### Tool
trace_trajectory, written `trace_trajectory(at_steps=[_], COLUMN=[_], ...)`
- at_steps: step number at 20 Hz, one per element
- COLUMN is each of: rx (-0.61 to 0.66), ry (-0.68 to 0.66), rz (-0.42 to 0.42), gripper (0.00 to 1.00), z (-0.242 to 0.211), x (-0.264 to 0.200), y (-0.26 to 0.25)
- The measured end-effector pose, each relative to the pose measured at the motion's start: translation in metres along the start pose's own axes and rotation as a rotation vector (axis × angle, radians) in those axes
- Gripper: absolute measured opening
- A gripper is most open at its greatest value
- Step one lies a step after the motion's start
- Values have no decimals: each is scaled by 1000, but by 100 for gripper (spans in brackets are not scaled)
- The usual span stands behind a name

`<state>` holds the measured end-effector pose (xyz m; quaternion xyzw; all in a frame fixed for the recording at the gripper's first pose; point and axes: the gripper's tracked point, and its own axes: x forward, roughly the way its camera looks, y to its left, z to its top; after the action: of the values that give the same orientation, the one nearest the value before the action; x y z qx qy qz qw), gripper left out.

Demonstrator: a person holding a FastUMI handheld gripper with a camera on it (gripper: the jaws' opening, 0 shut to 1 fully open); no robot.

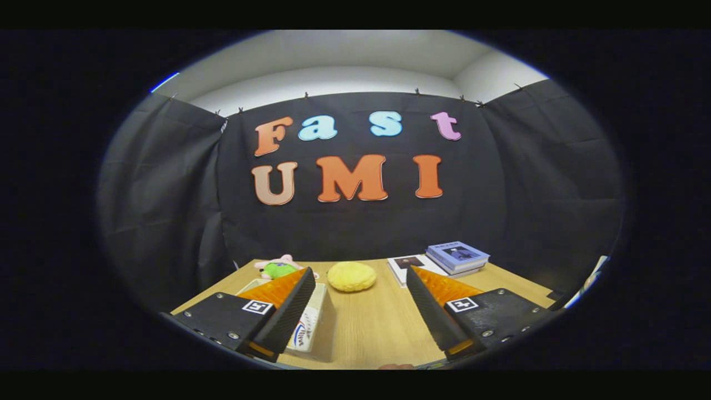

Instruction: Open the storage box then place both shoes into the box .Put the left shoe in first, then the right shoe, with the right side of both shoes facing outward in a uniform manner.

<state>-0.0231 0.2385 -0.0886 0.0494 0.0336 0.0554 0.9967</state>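
Black cloth walls off the booth behind a wooden desk [377, 328]. Lower left of frame, a pale see-through storage box [314, 325] sits half hidden under the left finger; my guess is light, stiff plastic with a slick lid, so grab the rim edge. Books [458, 256] sit at right of centre, a yellow sponge [351, 276] mid-frame. Tongs [361, 294] gape apart, holding nothing. Can't spot shoes.

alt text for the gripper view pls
The gripper is open above a light wooden table, nothing between its fingers. Beyond them lie a round yellow sponge, a small plush toy and stacked books.
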Motion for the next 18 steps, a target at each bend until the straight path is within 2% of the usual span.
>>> trace_trajectory(at_steps=[4, 10, 18], rx=[15, -33, -50], ry=[-55, -85, -132], rz=[0, -78, -44], gripper=[97, 97, 97], z=[28, 56, 94], x=[-13, -22, -30], y=[-54, -147, -200])
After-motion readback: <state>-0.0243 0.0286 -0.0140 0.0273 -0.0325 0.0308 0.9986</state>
